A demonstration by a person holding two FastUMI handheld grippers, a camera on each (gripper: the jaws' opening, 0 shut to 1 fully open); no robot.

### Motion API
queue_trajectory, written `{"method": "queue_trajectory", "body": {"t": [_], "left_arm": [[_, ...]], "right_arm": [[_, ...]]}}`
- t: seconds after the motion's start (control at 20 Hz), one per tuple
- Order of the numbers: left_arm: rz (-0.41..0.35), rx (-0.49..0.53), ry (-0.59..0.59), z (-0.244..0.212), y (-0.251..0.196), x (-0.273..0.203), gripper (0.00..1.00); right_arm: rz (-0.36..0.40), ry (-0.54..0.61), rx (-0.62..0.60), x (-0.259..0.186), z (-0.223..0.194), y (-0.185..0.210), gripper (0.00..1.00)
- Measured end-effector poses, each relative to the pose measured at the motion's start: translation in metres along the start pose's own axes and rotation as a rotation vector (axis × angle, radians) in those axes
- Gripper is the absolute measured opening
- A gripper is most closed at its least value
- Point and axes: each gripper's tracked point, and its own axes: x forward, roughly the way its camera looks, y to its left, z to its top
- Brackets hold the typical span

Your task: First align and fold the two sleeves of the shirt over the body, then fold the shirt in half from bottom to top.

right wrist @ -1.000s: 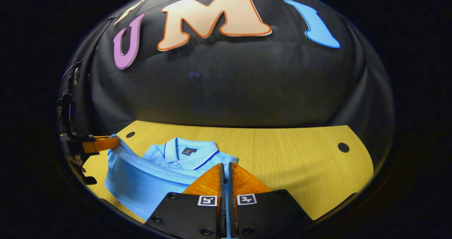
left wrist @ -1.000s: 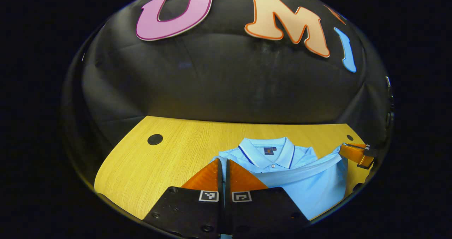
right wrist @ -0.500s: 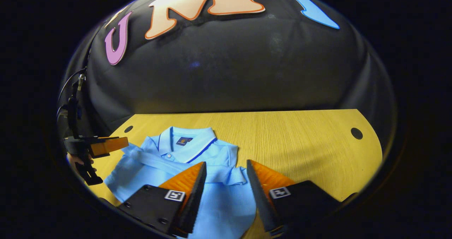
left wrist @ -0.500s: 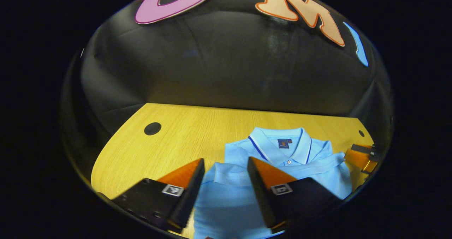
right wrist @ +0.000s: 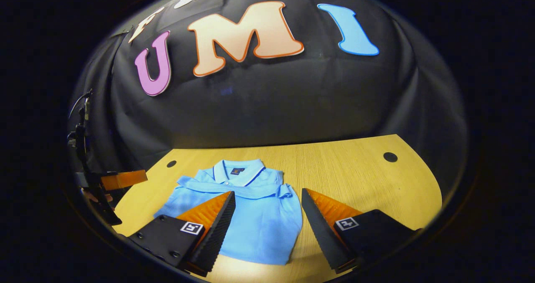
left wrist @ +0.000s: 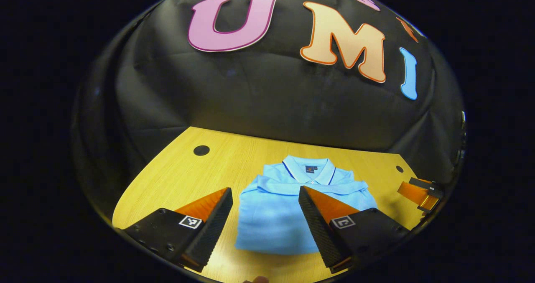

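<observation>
A second ago both grippers were pinched shut on the hem of the shirt [left wrist: 288, 207], carrying it up toward the collar; half a second ago their fingers had sprung apart, and now the left gripper [left wrist: 265, 218] and the right gripper [right wrist: 267, 222] hang with fingers spread wide, grasping nothing, drawn back so that the garment sits farther off in both views. The shirt lies as a compact light-blue rectangle on the wooden table [left wrist: 175, 178], collar [left wrist: 308, 171] at the far edge nearest the booth's wall, with a band of cloth running straight across just below the collar (the hem brought up, judging by the earlier frames, though by its look alone it could be a sleeve edge). The near edge [right wrist: 255, 256] reads as a smooth, rounded fold. Judged from this, the sleeves are tucked under and the bottom-to-top fold is laid down, so the shirt lies as the task sentence wants it, and the release suggests the job is at or near its end. In the left gripper view the other tool shows at the right rim; in the right gripper view it shows at the left rim with a hand behind it. A small dark neck label [right wrist: 237, 171] sits inside the collar, too small to read
</observation>
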Motion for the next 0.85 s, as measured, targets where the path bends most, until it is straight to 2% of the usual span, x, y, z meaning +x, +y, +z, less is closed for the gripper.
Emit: {"method": "queue_trajectory", "body": {"t": [0.15,0.25,0.3,0.35,0.4,0.55,0.85], "left_arm": [[-0.015,0.016,0.012,-0.012,0.001,-0.034,0.95],[-0.031,0.011,0.024,-0.019,-0.001,-0.052,0.96],[-0.037,0.01,0.025,-0.021,-0.001,-0.061,0.96],[-0.026,0.017,0.026,-0.025,0.004,-0.069,0.96],[-0.008,0.033,0.024,-0.028,0.01,-0.076,0.96],[0.019,0.056,0.014,-0.033,0.025,-0.089,0.96],[0.043,0.008,0.002,-0.035,0.047,-0.107,0.96]], "right_arm": [[-0.018,-0.006,0.007,-0.042,-0.01,0.011,0.98],[-0.027,-0.006,0.03,-0.065,-0.017,0.02,0.94],[-0.031,-0.008,0.042,-0.074,-0.02,0.024,0.99],[-0.032,-0.012,0.051,-0.081,-0.022,0.027,0.95],[-0.035,-0.009,0.052,-0.087,-0.025,0.029,0.98],[-0.041,-0.043,0.037,-0.1,-0.015,0.032,0.99],[-0.043,-0.133,0.042,-0.12,0.008,0.043,0.98]]}}
